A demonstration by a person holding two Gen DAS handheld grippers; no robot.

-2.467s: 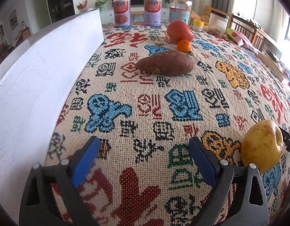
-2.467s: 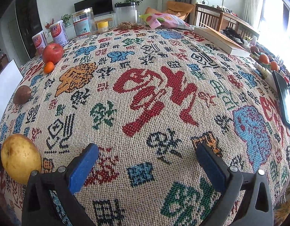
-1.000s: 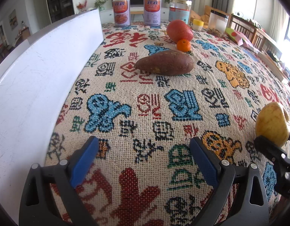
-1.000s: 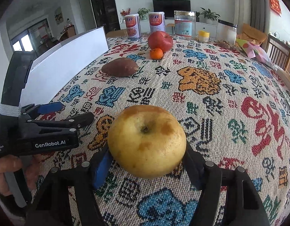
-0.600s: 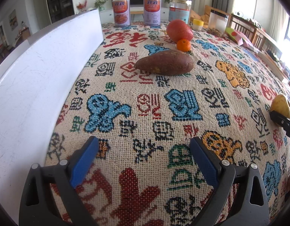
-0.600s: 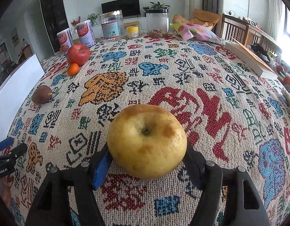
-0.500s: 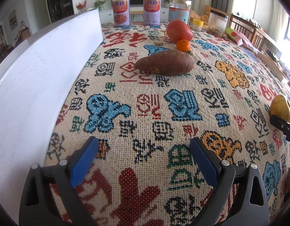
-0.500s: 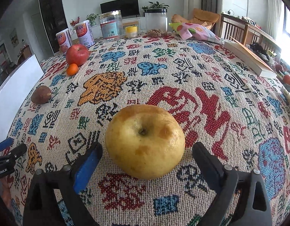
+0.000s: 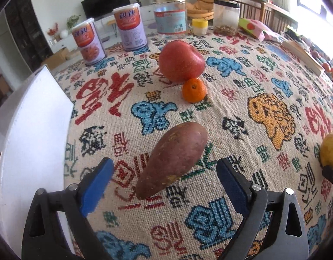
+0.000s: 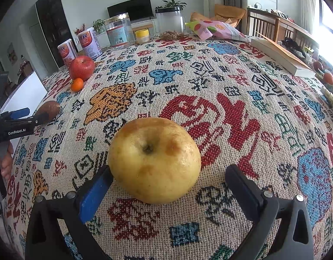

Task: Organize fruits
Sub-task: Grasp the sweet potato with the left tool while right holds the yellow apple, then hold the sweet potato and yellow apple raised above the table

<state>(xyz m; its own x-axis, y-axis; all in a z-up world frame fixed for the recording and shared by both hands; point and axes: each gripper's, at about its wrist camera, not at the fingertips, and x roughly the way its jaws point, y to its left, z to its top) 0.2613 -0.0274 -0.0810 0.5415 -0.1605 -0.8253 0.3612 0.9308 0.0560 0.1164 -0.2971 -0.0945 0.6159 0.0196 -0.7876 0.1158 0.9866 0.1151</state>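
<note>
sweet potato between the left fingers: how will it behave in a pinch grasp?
The sweet potato looks rigid, so it probably won't deform. Its tapered shape may let it pivot or slip toward the narrow end. Lying on woven cloth, it is unlikely to roll freely.

Cut off by the right edge of the left wrist view: yellow apple (image 9: pixel 330 150), only its left part showing. Cut off at the left edge of the right wrist view: white board (image 10: pixel 23 96). Too small to tell: fruit-like things (image 10: pixel 327 77) far right. Unreadable: labels on the two cans (image 9: pixel 88 41).
</note>
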